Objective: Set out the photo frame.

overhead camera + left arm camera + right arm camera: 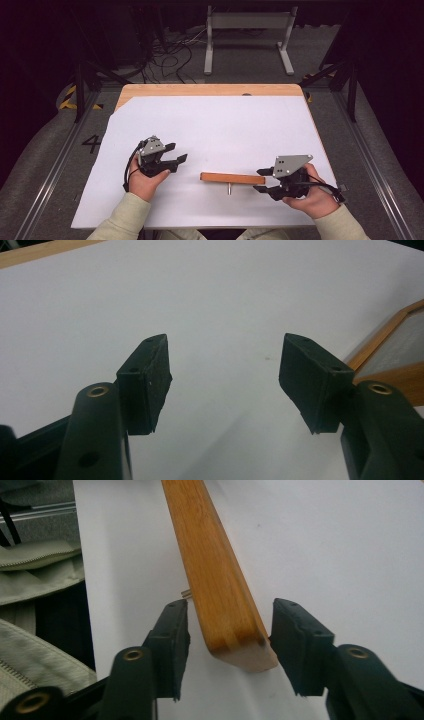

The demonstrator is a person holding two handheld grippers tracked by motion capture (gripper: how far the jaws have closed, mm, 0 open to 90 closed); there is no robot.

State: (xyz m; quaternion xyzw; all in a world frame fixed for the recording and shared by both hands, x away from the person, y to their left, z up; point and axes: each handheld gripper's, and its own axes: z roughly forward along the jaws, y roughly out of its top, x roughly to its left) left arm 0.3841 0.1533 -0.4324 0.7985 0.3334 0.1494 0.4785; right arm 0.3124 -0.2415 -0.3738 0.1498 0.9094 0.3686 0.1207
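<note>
While the wooden block is lying flat on the white sheet in the lower middle of the high view, the right claw is sitting at its right end, in the lower right of the frame. In the right gripper view the block's near end is sitting between the two black jaws. The right jaw looks like it is touching the block's corner, and a gap is showing between the block and the left jaw, so the claw is standing open around the block and not squeezing it. A small metal pin is sticking out from the block's near side.

Over in the lower left of the high view, the left claw is staying apart from the block. Its jaws are standing wide open with nothing between them. In the left gripper view a wooden frame is peeking in at the right edge.

The bench is showing a strip of wood beyond the sheet.
</note>
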